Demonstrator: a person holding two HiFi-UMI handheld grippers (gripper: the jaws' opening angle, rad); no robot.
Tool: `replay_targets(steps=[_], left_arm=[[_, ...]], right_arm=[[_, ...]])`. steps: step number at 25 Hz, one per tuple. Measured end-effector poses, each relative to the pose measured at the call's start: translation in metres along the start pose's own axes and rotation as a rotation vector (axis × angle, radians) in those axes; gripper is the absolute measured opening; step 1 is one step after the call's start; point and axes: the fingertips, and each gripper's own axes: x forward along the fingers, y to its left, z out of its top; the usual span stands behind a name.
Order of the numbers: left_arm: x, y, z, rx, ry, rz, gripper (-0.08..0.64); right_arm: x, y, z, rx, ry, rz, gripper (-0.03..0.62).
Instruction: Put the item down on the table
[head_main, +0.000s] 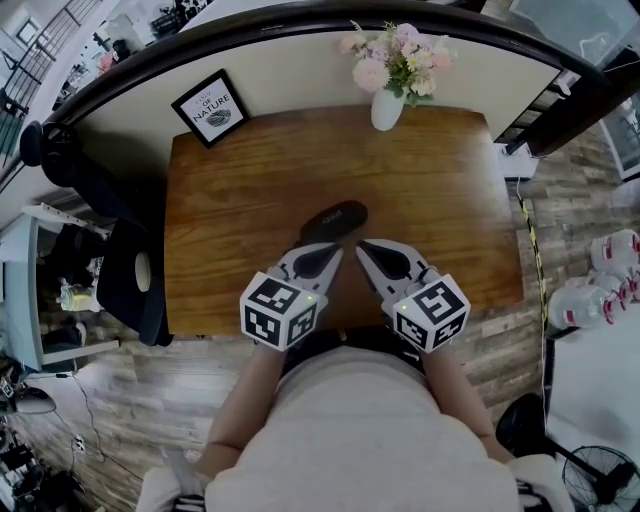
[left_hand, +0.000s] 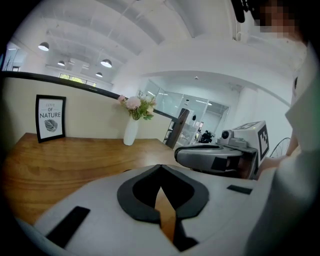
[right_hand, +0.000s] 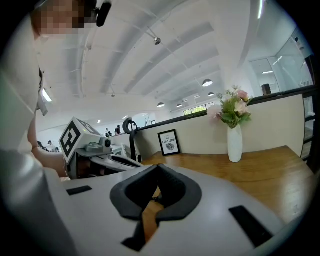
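Note:
A black oblong item (head_main: 335, 220) lies flat on the brown wooden table (head_main: 240, 220), near its middle and free of both grippers. My left gripper (head_main: 338, 250) points at the item's near end from just in front of it; its jaws are shut with nothing between them. My right gripper (head_main: 362, 246) sits close beside it on the right, also shut and empty, with its tip next to the left one. In the left gripper view the jaws (left_hand: 160, 167) meet over bare wood, and the right gripper (left_hand: 215, 157) shows alongside. The right gripper view shows its jaws (right_hand: 158, 167) meeting likewise.
A framed "Nature" print (head_main: 211, 107) leans at the table's back left. A white vase of pink flowers (head_main: 388, 100) stands at the back middle. A dark chair (head_main: 135, 280) stands left of the table. White bottles (head_main: 600, 290) sit on the floor to the right.

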Motion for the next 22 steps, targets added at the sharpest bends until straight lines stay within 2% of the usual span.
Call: replay_targets(steps=[22], left_arm=[[-0.0021, 0.0035, -0.0071, -0.004, 0.032, 0.017, 0.012]], right_arm=[[0.0014, 0.0069, -0.0049, -0.006, 0.036, 0.027, 0.009]])
